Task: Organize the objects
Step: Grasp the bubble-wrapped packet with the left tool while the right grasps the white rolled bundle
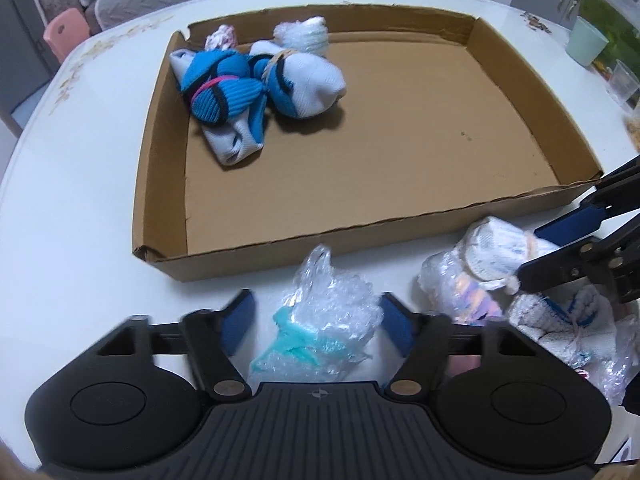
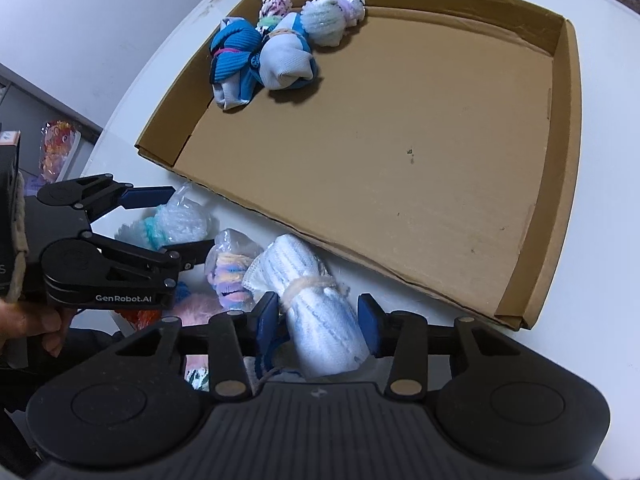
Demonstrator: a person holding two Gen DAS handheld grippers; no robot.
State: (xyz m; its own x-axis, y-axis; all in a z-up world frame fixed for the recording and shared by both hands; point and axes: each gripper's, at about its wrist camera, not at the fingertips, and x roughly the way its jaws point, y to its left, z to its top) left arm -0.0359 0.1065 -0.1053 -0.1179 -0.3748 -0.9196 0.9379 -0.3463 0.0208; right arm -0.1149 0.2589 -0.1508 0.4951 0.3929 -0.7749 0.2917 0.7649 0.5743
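Left gripper (image 1: 318, 320) is straddling a bagged sock bundle (image 1: 320, 320), jaws wide, gripping nothing; right gripper (image 2: 318, 316) is likewise bracketing a white sock roll (image 2: 320, 316). Squeeze each centrally before lifting toward the cardboard tray (image 1: 400, 236).

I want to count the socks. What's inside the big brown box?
Inside the cardboard box, in its far left corner, lie several bundles: two blue-and-white sock bundles and bagged ones behind. Anything under them is hidden.

You're working on a glossy white table (image 1: 80, 208). The box (image 1: 400, 128) is matt brown cardboard with rough torn edges. The socks (image 1: 256, 84) in it are ribbed knit cloth. The bag (image 1: 332, 304) between your left gripper's (image 1: 318, 320) matt black plastic fingers is crinkled clear film. The roll (image 2: 320, 312) is soft white knit.
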